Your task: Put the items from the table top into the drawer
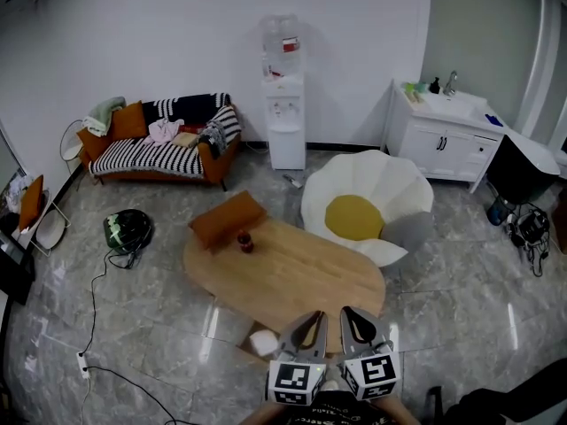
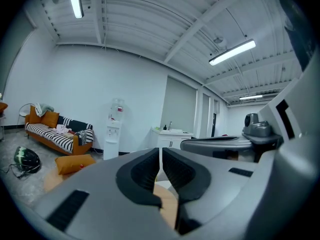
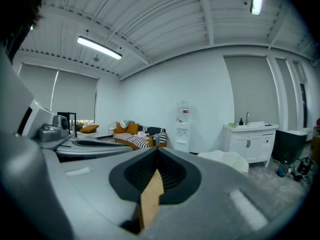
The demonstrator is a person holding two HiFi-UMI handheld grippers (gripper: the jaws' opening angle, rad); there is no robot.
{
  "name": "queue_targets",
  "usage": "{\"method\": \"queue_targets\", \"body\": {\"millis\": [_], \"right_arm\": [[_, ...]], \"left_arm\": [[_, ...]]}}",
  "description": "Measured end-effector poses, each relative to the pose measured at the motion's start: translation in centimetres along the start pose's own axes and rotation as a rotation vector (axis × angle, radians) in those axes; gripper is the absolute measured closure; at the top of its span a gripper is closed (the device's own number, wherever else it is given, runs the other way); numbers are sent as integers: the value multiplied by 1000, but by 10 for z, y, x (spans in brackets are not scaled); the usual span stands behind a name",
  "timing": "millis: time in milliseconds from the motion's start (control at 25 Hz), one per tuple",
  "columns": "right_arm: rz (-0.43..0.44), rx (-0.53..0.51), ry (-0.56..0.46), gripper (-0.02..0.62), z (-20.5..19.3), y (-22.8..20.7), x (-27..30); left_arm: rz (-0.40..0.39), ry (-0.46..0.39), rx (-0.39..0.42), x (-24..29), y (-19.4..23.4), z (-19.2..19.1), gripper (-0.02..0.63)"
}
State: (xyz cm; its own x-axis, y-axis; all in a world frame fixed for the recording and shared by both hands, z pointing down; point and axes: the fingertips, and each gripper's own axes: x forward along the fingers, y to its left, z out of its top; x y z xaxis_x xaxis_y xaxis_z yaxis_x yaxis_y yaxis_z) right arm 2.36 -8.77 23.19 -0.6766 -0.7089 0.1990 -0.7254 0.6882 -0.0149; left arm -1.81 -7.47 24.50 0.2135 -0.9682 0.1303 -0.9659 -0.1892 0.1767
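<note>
An oval wooden table (image 1: 301,282) carries an orange cushion (image 1: 227,220) and a small red jar (image 1: 245,242) at its far left end. Under the near edge, what looks like an open drawer (image 1: 246,336) holds a white thing (image 1: 262,342). My left gripper (image 1: 309,320) and right gripper (image 1: 357,316) hover side by side over the table's near edge, both pointing across it. The left gripper (image 2: 160,158) has its jaws together with nothing between them. The right gripper (image 3: 156,156) is shut and empty too. The cushion (image 2: 74,162) shows low at the left of the left gripper view.
A white petal-shaped chair (image 1: 390,193) with a yellow centre stands just beyond the table's right end. Farther back are a striped sofa (image 1: 164,149), a water dispenser (image 1: 285,118) and a sink cabinet (image 1: 443,140). A helmet (image 1: 128,230) and a cable (image 1: 93,321) lie on the floor at the left.
</note>
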Motion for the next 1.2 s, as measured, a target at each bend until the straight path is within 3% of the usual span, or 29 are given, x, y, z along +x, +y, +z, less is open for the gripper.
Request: {"method": "queue_targets", "body": {"millis": [480,1200], "right_arm": [[-24,-13,6,592,-6,-18,-11],[0,-45,8,592,-9,-18,-5]], "left_arm": [[-66,6,31,13,-29,-6,580],[-41,6,32,18,-24,-10,580]]}}
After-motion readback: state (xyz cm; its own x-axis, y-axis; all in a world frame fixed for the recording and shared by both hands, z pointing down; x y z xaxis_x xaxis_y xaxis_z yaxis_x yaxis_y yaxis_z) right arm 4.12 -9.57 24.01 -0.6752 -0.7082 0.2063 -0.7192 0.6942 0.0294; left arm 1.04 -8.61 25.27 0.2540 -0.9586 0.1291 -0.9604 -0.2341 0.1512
